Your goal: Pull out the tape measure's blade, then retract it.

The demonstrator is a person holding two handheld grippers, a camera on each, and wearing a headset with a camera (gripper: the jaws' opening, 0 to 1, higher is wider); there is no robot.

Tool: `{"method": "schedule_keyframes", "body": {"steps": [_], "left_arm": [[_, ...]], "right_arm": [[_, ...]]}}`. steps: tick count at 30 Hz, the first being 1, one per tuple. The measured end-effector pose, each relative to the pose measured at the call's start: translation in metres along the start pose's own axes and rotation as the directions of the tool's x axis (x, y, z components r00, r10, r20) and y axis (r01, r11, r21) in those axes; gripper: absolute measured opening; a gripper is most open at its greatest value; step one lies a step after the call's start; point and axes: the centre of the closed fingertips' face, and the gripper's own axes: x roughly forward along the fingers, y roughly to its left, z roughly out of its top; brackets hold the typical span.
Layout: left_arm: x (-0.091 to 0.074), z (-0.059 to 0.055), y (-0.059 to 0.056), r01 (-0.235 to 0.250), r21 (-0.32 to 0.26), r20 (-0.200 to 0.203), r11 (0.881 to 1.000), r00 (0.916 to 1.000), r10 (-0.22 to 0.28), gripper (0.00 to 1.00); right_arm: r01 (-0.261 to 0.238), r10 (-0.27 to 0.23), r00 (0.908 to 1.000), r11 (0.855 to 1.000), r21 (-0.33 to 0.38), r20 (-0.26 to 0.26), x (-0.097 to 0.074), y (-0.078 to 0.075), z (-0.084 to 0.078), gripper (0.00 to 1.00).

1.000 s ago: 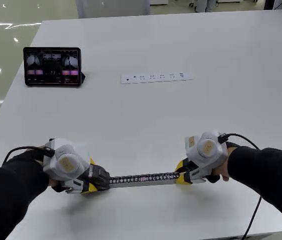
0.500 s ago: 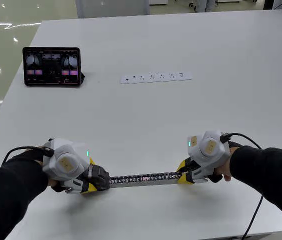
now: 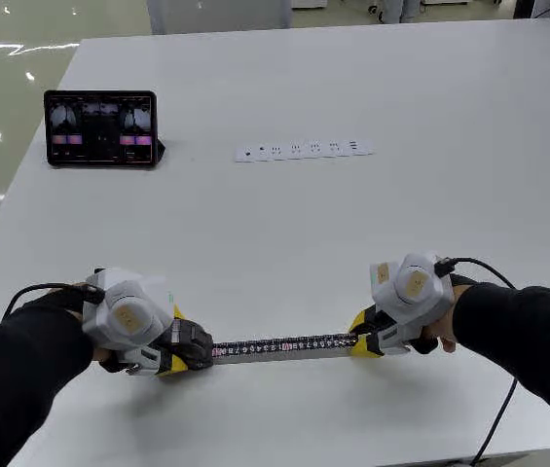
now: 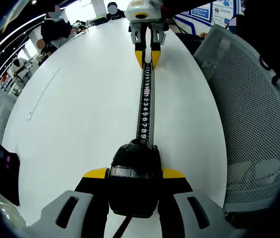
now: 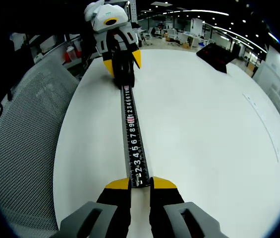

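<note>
Drawn-out blade (image 3: 284, 344) over white counter (image 3: 284, 224)
At its ends, left gripper (image 3: 179, 342) clamps the tape measure (image 3: 193, 342), right gripper (image 3: 357, 338) pinches the tip.

Left tool (image 3: 179, 342) low at near left, jaws clamped on the tape measure case (image 4: 133, 171), right tool (image 3: 357, 337) at near right, jaws pinching the blade (image 3: 284, 345) end, tools facing each other, black-sleeved forearms (image 3: 17, 375) reaching in from both sides

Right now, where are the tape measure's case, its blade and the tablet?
tape measure case (image 4: 135, 178): left gripper view, middle of its black body.
blade (image 5: 133, 144): right gripper view, numbered face.
tablet (image 3: 100, 127): head view, screen.
</note>
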Motion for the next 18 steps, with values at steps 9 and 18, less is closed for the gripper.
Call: {"method": "schedule_keyframes", "body": {"steps": [9,18], "left_arm": [[0.0004,0.0001,0.0003,0.000,0.000,0.000,1.000,1.0000,0.000,0.33],[0.0006,0.0000,0.0003,-0.003,0.002,0.001,1.000,1.0000,0.003,0.33]], "right_arm": [[0.003,-0.003,1.0000,1.000,-0.001,-0.003,-0.0011,-0.0011,-0.0037,0.10],[0.007,-0.007,1.0000,1.000,0.000,-0.005,-0.0031,-0.0012,-0.0069,0.10]]}}
